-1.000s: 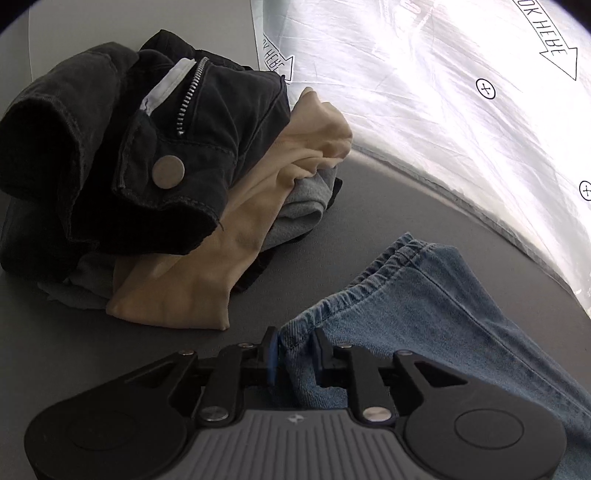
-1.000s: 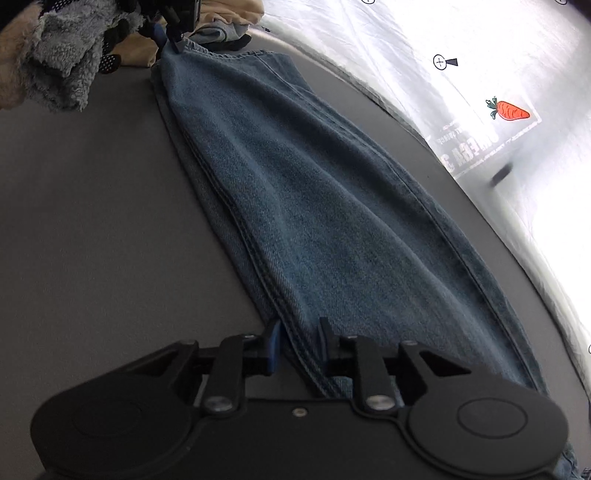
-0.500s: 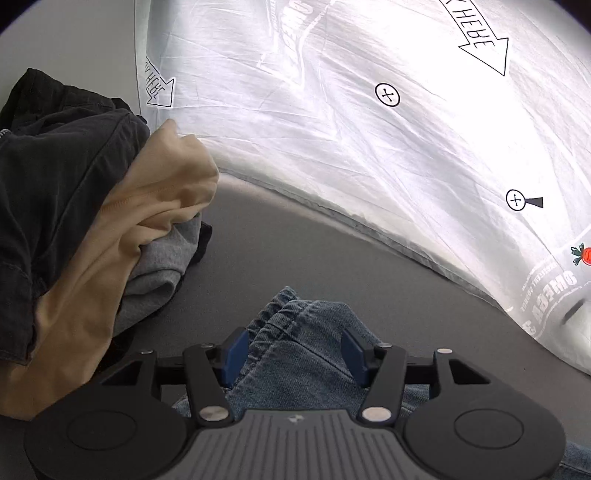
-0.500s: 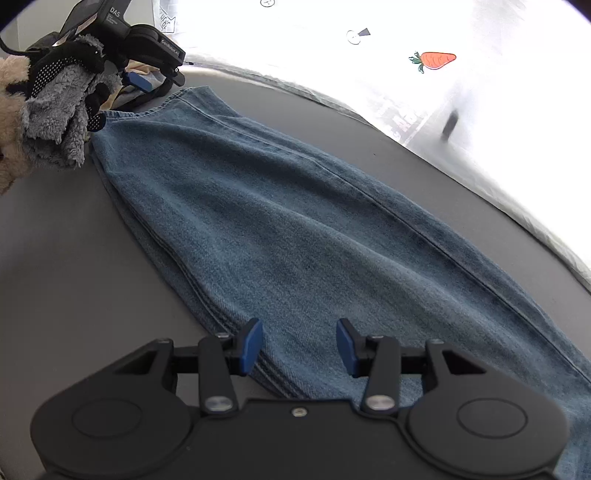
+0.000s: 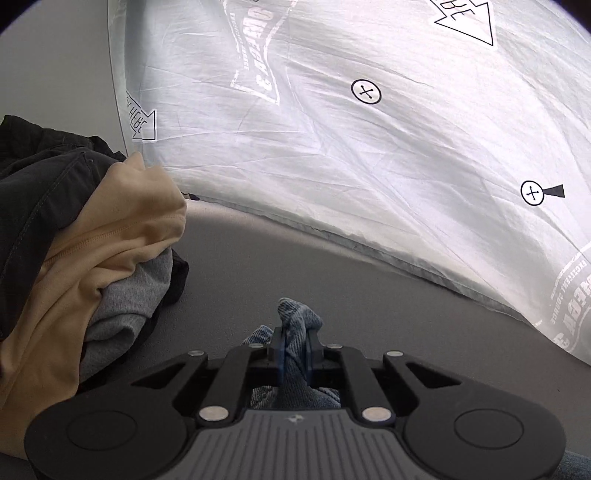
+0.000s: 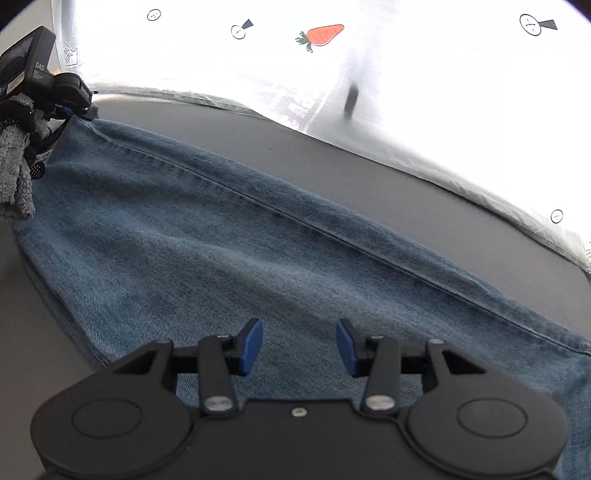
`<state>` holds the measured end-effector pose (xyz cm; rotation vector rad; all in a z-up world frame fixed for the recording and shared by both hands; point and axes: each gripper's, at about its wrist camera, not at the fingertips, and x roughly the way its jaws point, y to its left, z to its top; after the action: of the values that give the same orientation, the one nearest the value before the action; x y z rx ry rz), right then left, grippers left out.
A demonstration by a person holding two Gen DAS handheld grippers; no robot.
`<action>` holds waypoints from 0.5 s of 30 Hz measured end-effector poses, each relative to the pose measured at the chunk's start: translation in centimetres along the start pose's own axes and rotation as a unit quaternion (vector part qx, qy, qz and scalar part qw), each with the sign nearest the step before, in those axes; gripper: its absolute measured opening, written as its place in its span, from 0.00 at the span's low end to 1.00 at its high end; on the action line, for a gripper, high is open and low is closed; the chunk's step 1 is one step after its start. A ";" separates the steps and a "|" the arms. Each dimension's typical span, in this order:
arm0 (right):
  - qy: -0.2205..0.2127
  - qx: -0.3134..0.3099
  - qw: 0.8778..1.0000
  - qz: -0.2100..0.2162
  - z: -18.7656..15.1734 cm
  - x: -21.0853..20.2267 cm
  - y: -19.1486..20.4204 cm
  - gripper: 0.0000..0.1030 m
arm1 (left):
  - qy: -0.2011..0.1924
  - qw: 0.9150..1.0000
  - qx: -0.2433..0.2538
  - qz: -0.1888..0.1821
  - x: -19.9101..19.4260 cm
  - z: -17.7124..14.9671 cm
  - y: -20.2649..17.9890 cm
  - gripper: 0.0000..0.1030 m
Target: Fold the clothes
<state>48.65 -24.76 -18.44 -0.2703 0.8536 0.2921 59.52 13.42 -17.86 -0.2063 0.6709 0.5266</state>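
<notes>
Blue jeans (image 6: 221, 240) lie flat and folded lengthwise across the dark grey table (image 6: 369, 158). My left gripper (image 5: 294, 347) is closing its jaws on a bunched corner of the jeans (image 5: 299, 317), and the blue pads press the denim between them. In the right wrist view the left gripper (image 6: 86, 109) sits at the far left end of the jeans, held by a hand in a grey glove (image 6: 14, 177). My right gripper (image 6: 299, 345) hovers open over the near edge of the denim, with nothing pinched between its pads.
A pile of clothes lies at the left: a black jacket (image 5: 33, 192), a beige garment (image 5: 110, 236) and a grey one (image 5: 125, 306). A white printed plastic sheet (image 5: 369, 166) with a carrot mark (image 6: 321, 35) borders the table's far side.
My left gripper let go, spread its jaws, then closed on a bunched jeans corner while swinging right from the pile. My right gripper released the jeans' edge, opened and rolled.
</notes>
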 end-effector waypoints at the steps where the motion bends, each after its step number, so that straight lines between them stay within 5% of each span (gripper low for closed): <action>1: 0.001 0.007 1.000 -0.003 -0.2 -0.2 -0.5 0.44 | 0.010 1.000 -0.003 0.008 0.6 0.1 0.0 0.14; 6: 0.002 0.032 0.999 -0.027 -1.9 -2.3 -2.5 0.44 | 0.039 0.998 0.012 0.041 1.9 0.0 0.2 0.38; 8: -0.002 0.046 0.998 -0.043 -3.1 -4.1 -3.5 0.49 | 0.018 0.999 -0.005 0.041 -0.1 0.1 0.9 0.42; 11: -0.004 0.070 0.994 -0.083 -5.7 -6.8 -5.0 0.59 | -0.012 0.999 -0.012 0.044 -3.3 0.1 1.5 0.63; 15: 0.020 0.079 0.983 -0.163 -9.9 -8.4 -6.4 0.71 | -0.021 1.000 -0.001 0.022 -8.2 -1.6 1.4 0.67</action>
<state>38.85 -35.34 -17.43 -0.2634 0.8527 -0.0859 52.51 10.84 -13.92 -0.1818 0.6349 0.5716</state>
